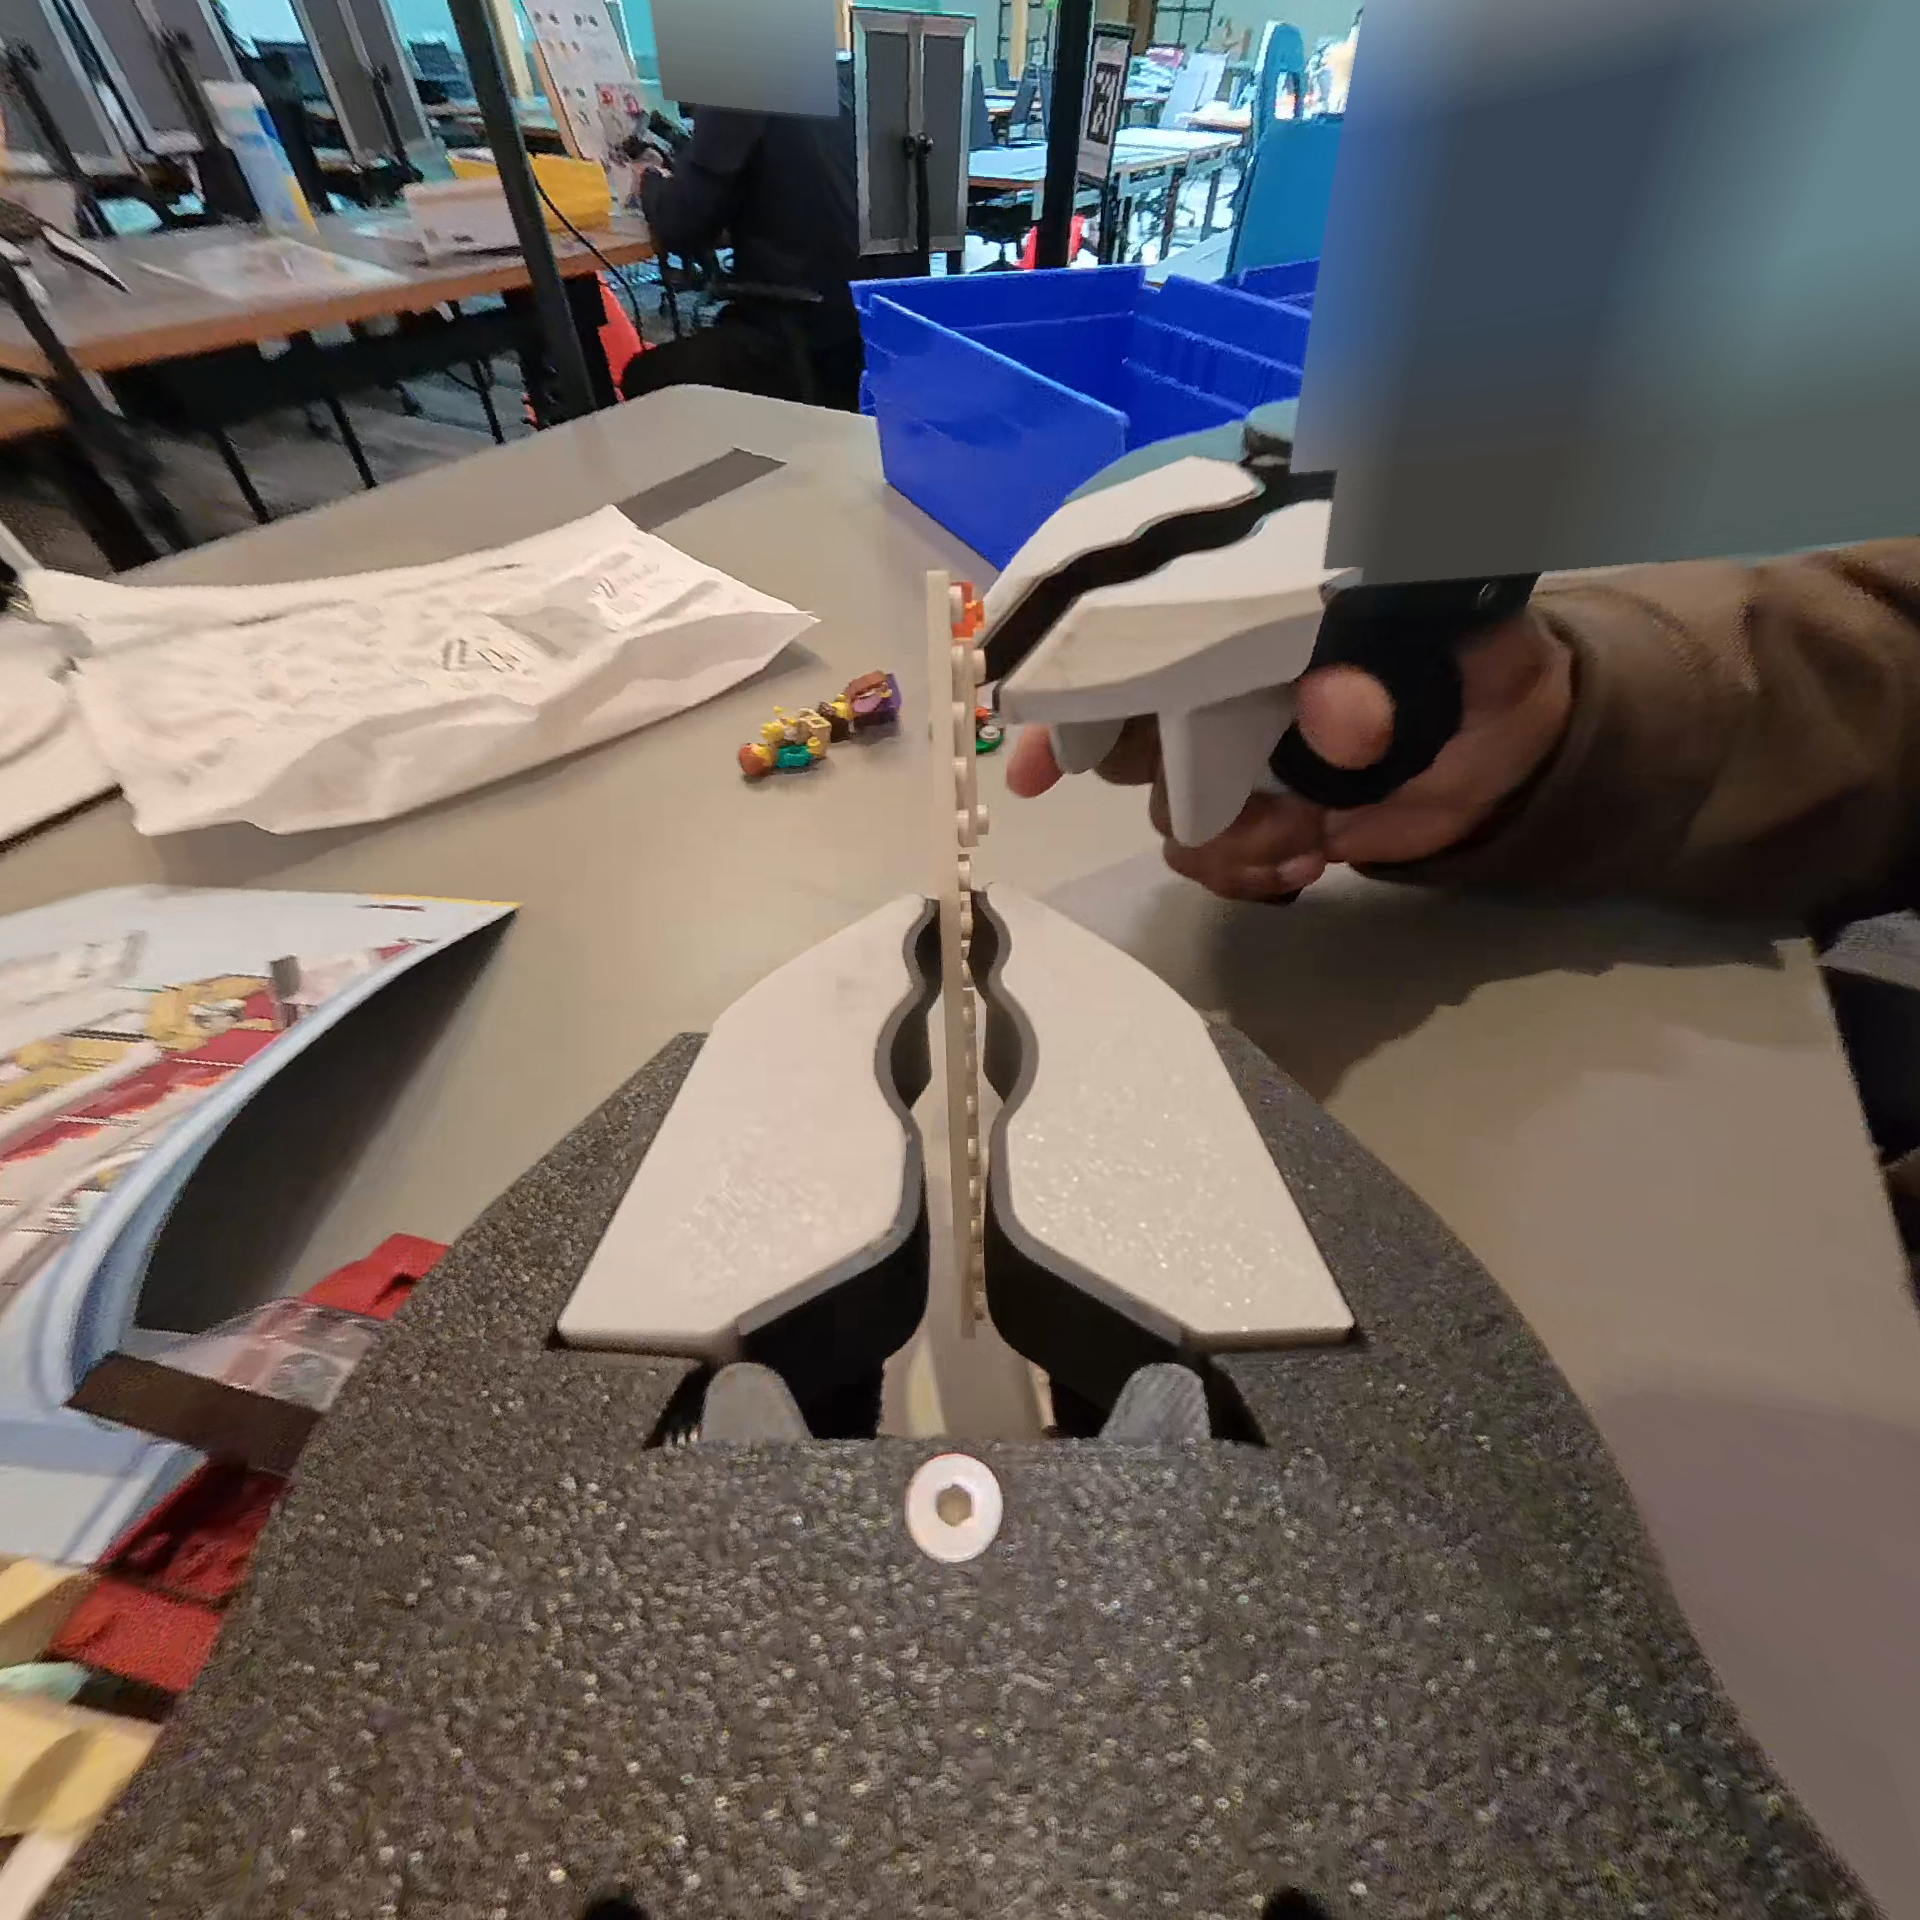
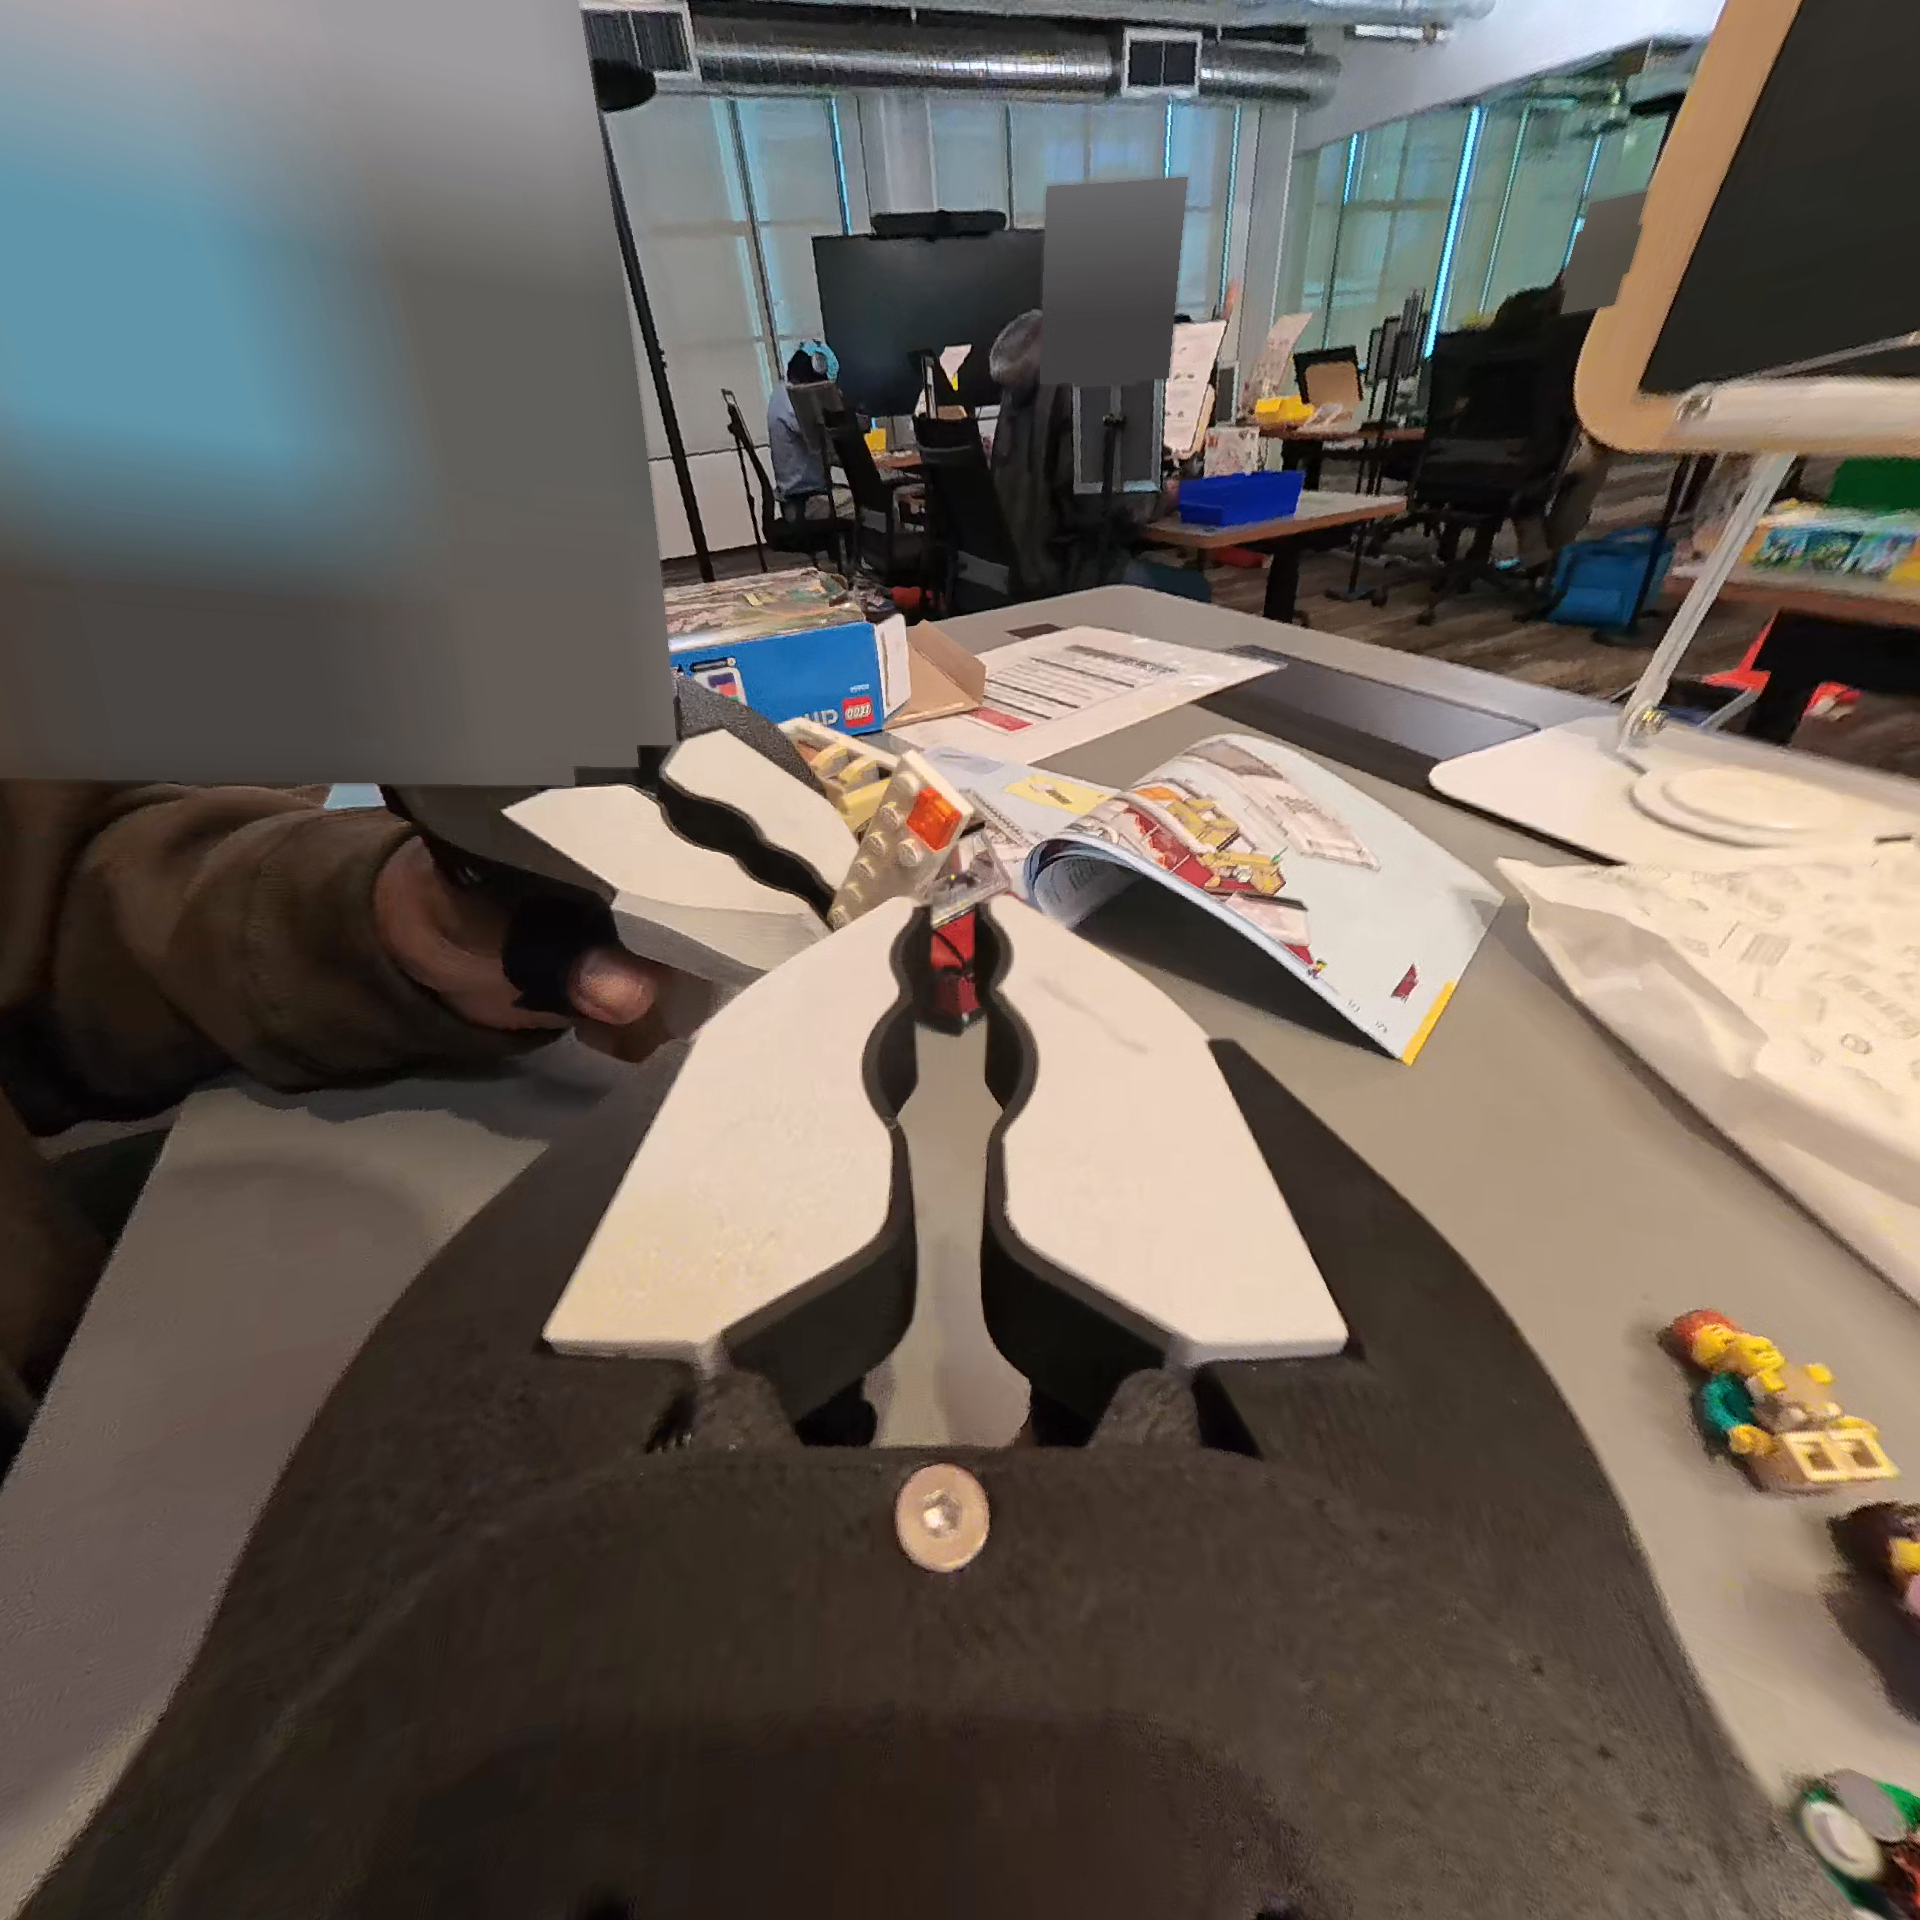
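The left claw point(image 1: 956, 914) is clamped on a long white studded plate point(image 1: 956, 748), which stands on edge between its two pads and reaches up past the fingertips; both pads press its flat faces. Near the plate's far end sits a small orange piece point(image 2: 930, 816). The right claw point(image 2: 951, 914) is closed on a small red piece point(image 2: 951, 966) with a clear part at its top, pinched at the fingertips and held right up against the far end of the white plate, just beside the orange piece. In the left view the right claw comes in from the right side, its tips at the upper part of the plate, with a hand point(image 1: 1299, 790) in a brown sleeve gripping its handle. Both claws hover over a grey counter point(image 1: 623, 852). On the counter beyond the plate lie a few small toy figures point(image 1: 821, 727), and a crumpled white paper bag point(image 1: 395, 665) lies farther left. An open instruction booklet point(image 2: 1299, 883) lies just past the right claw, with a blue box point(image 2: 790, 675) and a printed sheet behind it. Blue bins point(image 1: 1039, 416) stand at the far edge of the counter.
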`<state>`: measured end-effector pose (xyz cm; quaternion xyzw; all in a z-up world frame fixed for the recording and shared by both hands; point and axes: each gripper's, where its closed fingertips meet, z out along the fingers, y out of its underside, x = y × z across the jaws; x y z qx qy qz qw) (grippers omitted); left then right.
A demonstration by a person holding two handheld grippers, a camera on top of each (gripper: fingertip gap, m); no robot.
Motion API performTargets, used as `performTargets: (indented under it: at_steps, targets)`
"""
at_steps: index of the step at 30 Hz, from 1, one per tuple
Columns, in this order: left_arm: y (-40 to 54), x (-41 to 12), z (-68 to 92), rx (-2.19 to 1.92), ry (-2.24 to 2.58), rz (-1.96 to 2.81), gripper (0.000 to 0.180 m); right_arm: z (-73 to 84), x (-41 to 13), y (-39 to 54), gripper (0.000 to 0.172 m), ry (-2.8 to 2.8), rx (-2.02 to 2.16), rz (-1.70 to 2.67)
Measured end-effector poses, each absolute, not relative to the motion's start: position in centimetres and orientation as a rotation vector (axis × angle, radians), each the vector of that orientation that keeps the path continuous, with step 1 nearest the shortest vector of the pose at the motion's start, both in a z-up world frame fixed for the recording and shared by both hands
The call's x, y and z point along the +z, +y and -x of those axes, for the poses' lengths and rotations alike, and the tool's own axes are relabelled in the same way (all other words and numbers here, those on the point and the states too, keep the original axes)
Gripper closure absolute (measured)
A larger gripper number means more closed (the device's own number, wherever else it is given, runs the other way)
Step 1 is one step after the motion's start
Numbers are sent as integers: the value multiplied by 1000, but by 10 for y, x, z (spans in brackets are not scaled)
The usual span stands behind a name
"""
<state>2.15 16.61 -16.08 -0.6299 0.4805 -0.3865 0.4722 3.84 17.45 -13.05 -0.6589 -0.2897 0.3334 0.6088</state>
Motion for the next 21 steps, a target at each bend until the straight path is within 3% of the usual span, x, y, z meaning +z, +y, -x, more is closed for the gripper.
performTargets:
  at_steps: [10, 21]
  targets:
    - [163, -165, -26, -1073, 1117, 1605, 176, -25, -148, 172, 154, -643, 878, 1618]
    - [163, -170, -29, -835, 1182, 1543, 176, -25, -147, 173, 154, -563, 966, 1643]
